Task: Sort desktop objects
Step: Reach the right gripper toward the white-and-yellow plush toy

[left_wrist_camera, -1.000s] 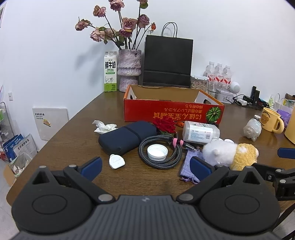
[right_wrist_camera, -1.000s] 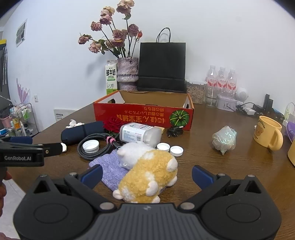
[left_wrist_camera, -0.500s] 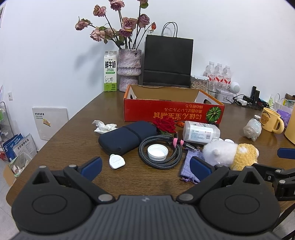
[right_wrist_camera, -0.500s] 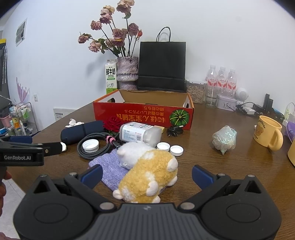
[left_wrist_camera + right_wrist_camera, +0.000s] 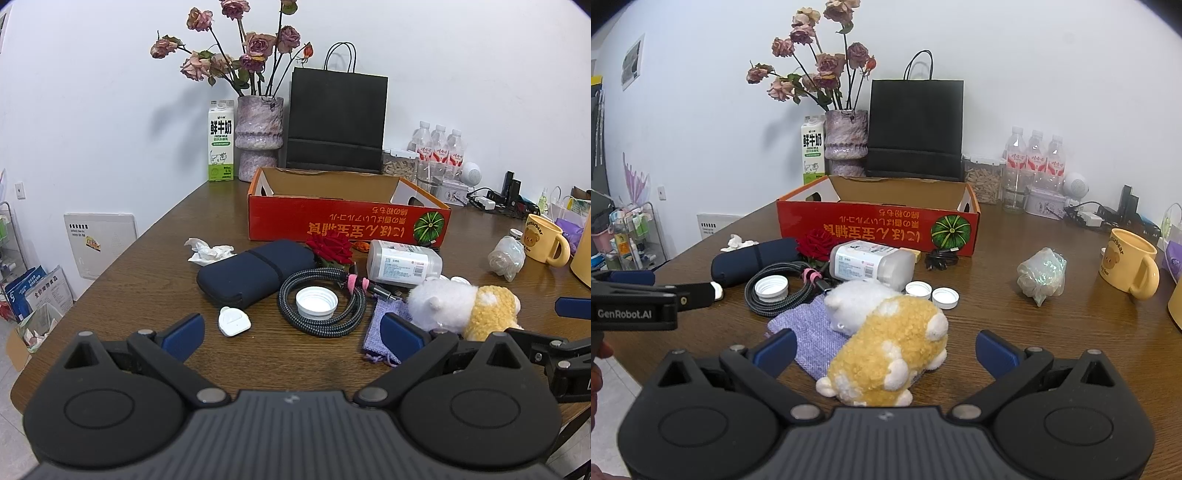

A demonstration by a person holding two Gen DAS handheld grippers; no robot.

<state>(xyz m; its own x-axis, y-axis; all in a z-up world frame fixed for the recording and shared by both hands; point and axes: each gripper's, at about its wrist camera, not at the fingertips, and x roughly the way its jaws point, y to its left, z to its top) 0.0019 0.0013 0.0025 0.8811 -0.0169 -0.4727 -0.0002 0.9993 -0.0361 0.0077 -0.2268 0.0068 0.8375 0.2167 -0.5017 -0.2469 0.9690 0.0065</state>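
A red cardboard box (image 5: 347, 221) (image 5: 879, 225) stands open on the brown table. In front of it lie a navy pouch (image 5: 255, 271), a coiled braided cable (image 5: 321, 301) ringed around a white lid (image 5: 316, 302), a red rose (image 5: 330, 247), a toppled white bottle (image 5: 871, 264), a purple cloth (image 5: 812, 334) and a white-and-yellow plush toy (image 5: 886, 354). My left gripper (image 5: 291, 332) hangs open over the table's near edge, with a small white plug (image 5: 233, 322) just ahead. My right gripper (image 5: 884, 349) is open, its fingers either side of the plush toy, apart from it.
At the back stand a milk carton (image 5: 221, 142), a vase of dried roses (image 5: 260, 138), a black paper bag (image 5: 336, 122) and water bottles (image 5: 1036, 157). A yellow mug (image 5: 1130, 264), a wrapped bundle (image 5: 1041, 275), two small caps (image 5: 932, 293) and a crumpled tissue (image 5: 208, 251) lie around.
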